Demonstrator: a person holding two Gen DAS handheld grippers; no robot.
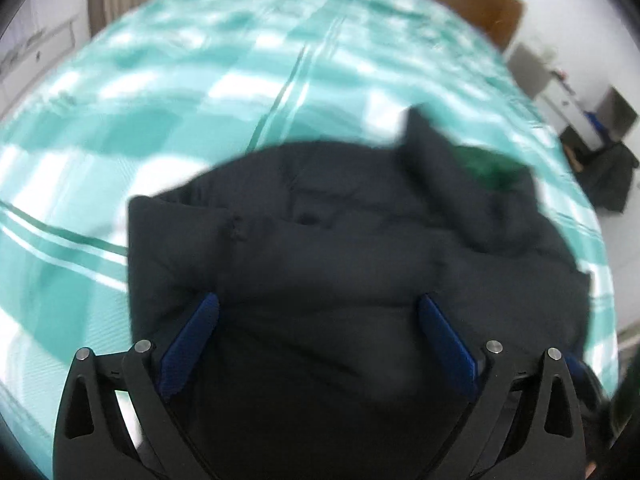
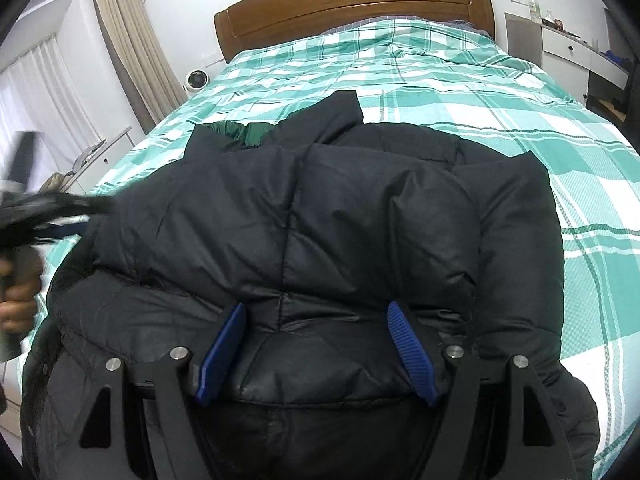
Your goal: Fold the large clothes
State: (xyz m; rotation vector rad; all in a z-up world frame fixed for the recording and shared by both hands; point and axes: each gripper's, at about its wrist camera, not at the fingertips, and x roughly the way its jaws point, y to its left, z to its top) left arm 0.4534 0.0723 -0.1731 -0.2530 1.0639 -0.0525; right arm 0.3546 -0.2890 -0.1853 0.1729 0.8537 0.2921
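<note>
Both grippers — left gripper (image 1: 318, 308), right gripper (image 2: 316, 316) — jaws apart over jacket (image 2: 320, 208).

Left gripper (image 2: 36, 216) motion-blurred; jacket (image 2: 320, 220) hem cut off.

Here are the left tongs (image 1: 318, 308), up close: two black arms, each with a triangular cut-out and a pair of round silver pins at the top. Blue pads (image 1: 448, 344) line the inner faces, their surface finely textured. The right tongs (image 2: 316, 318) are built the same, black frames and silver pins, and their blue pads (image 2: 410, 352) show clear ridges. At the left edge, blurred, a hand (image 2: 18, 300) on a dark handle.
</note>
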